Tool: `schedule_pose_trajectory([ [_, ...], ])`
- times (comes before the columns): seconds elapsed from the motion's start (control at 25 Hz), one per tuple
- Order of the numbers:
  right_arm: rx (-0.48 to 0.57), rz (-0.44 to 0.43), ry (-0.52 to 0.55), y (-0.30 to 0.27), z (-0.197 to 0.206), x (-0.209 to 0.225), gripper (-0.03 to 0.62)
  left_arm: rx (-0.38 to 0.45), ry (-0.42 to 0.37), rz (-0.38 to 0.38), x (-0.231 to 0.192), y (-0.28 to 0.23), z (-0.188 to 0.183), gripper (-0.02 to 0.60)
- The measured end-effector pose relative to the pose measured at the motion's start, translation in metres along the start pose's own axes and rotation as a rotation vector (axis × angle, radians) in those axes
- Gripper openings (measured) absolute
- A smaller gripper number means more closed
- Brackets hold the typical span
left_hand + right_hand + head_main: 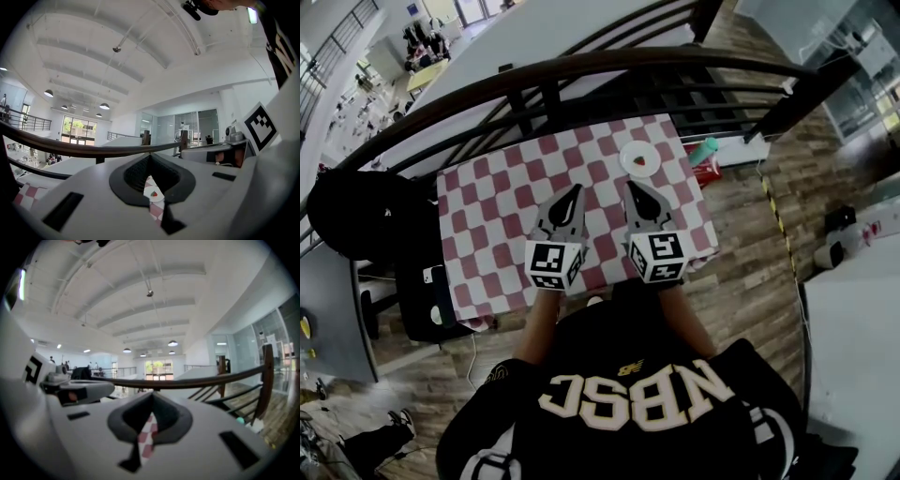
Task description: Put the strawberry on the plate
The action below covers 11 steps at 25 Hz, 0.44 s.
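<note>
The strawberry (641, 160) lies on the small white plate (628, 150) at the far right of the red-and-white checked table (497, 187). Both grippers hover over the middle of the cloth, nearer to me than the plate, pointing away from me. My left gripper (578, 189) is shut and holds nothing. My right gripper (629, 186) is also shut and empty, its tip a short way below the plate. In the left gripper view the plate (151, 188) and strawberry (153, 192) show through the slit under the shut jaws of the left gripper (150, 157). In the right gripper view only cloth shows under the right gripper (152, 393).
A dark curved railing (581, 70) runs behind the table's far edge. A teal bottle (704, 149) and a red item sit just off the table's right side. A black chair with a bag (356, 211) stands to the left, and a phone (431, 274) lies beside the cloth.
</note>
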State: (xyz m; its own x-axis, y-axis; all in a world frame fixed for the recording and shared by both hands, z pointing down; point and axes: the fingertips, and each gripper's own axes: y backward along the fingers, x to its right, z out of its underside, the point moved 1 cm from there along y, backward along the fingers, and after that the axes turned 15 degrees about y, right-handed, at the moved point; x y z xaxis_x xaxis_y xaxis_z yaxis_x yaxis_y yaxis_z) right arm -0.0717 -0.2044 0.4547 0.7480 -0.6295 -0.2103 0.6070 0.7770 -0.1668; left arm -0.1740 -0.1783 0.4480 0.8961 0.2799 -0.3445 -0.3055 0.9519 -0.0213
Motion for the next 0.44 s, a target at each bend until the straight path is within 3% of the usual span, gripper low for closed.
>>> schedule_pose_trajectory([
  [0.44,0.003,-0.027,0.014,-0.017,-0.005,0.004,0.018,-0.005,-0.002,-0.003,-0.005,-0.018,-0.004,0.011],
])
